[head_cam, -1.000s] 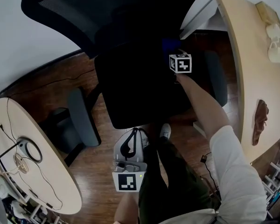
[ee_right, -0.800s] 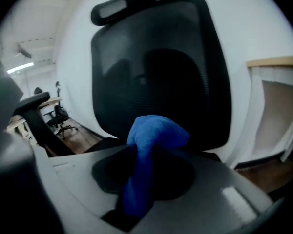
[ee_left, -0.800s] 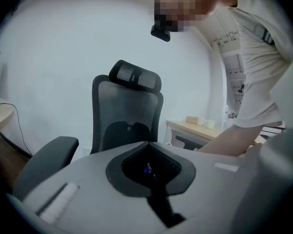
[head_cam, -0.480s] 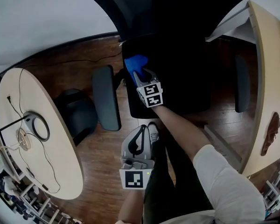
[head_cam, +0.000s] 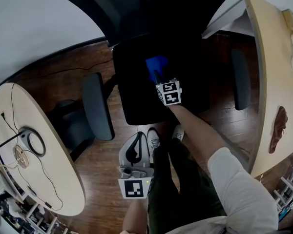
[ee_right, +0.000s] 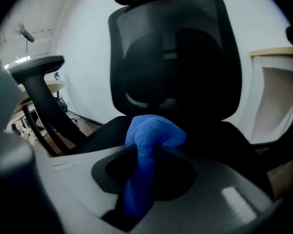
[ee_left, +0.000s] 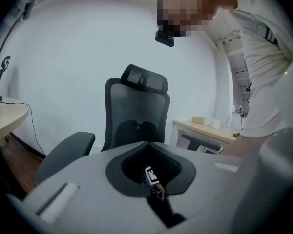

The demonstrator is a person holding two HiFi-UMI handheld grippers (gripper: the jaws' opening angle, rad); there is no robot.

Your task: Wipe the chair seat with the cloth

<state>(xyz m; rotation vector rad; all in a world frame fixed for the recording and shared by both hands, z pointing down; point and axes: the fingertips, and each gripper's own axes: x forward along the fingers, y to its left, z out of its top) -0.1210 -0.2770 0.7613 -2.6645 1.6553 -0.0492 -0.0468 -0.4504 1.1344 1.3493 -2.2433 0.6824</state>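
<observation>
Cloth (ee_right: 146,145): blue, clamped in right claw (head_cam: 158,78), bunched ahead of its tips, on chair seat (head_cam: 136,104) middle.
Unwiped seat, by my guess: left of the claw and toward the person.
Left claw (head_cam: 138,143): together, empty, off the seat.

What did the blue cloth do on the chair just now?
The right gripper, shut on the blue cloth, swept it across the chair seat from the right side to the left, then back toward the middle. The left gripper stayed low by the person's legs, holding nothing.
</observation>
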